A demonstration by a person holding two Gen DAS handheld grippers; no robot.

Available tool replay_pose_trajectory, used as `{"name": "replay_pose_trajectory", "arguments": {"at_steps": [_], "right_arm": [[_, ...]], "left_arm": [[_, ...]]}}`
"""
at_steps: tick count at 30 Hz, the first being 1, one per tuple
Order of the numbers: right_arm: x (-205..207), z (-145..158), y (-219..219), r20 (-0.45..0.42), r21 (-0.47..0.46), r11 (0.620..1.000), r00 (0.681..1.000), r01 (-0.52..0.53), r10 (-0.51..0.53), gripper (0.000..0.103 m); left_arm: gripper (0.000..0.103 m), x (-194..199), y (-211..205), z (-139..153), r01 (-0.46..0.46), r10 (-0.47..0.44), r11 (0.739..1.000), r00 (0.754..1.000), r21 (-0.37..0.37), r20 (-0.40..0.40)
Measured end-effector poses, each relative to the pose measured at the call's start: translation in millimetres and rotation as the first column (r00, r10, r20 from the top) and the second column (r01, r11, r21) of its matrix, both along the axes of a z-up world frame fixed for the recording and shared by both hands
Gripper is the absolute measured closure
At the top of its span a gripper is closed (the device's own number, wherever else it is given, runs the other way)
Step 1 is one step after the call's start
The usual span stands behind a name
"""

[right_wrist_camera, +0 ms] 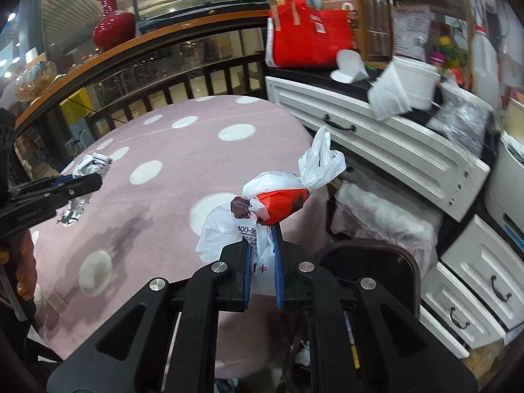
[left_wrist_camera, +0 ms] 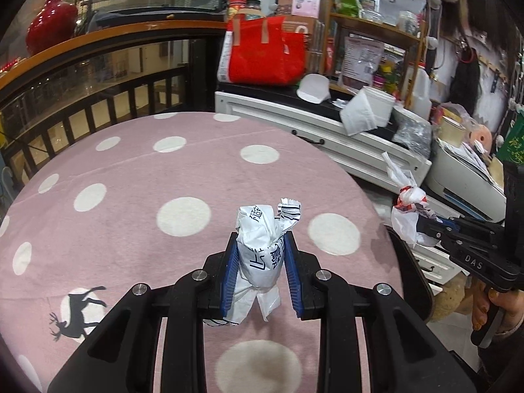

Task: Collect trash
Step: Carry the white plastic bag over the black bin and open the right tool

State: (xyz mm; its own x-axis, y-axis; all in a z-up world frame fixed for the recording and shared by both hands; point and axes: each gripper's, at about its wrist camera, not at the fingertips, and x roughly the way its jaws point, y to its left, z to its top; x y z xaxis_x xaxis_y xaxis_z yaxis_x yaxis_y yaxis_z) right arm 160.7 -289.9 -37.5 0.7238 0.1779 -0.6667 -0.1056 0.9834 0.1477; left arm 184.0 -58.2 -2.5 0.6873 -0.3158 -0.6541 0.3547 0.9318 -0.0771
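Observation:
My left gripper (left_wrist_camera: pixel 260 245) is shut on a crumpled white wrapper with dark blue print (left_wrist_camera: pixel 258 242), held above the pink dotted tablecloth (left_wrist_camera: pixel 131 177). That same gripper (right_wrist_camera: pixel 98 177) shows at the left of the right wrist view, the wrapper (right_wrist_camera: pixel 91 163) sticking out of it. My right gripper (right_wrist_camera: pixel 263 245) is shut on a knotted white and red plastic bag (right_wrist_camera: pixel 278 196), held over the table's right edge. In the left wrist view this gripper (left_wrist_camera: pixel 429 226) sits at the right with the bag (left_wrist_camera: pixel 407 206) in it.
White drawer cabinets (right_wrist_camera: pixel 376 140) stand right of the table, with a red tote (left_wrist_camera: pixel 267 54), a white tub (right_wrist_camera: pixel 412 85) and clutter on top. A dark chair back (right_wrist_camera: pixel 370 258) sits below the right gripper. A black railing (left_wrist_camera: pixel 98 104) runs behind the table. A hand (left_wrist_camera: pixel 491 308) holds the right gripper's handle.

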Motion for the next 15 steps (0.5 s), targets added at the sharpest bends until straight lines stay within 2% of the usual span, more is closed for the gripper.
{"name": "replay_pose_trajectory", "arguments": {"at_steps": [8, 15], "right_arm": [[-16, -26, -40, -0.066, -0.016, 0.996, 0.994, 0.091, -0.091, 0.091], [-15, -62, -64, -0.167, -0.022, 0.990, 0.976, 0.141, -0.143, 0.091]], "left_arm": [[0.076, -15, -38, -4, 0.082, -0.082, 0.996, 0.997, -0.017, -0.012], [0.076, -24, -73, -8, 0.158, -0.158, 0.987, 0.987, -0.022, -0.031]]}}
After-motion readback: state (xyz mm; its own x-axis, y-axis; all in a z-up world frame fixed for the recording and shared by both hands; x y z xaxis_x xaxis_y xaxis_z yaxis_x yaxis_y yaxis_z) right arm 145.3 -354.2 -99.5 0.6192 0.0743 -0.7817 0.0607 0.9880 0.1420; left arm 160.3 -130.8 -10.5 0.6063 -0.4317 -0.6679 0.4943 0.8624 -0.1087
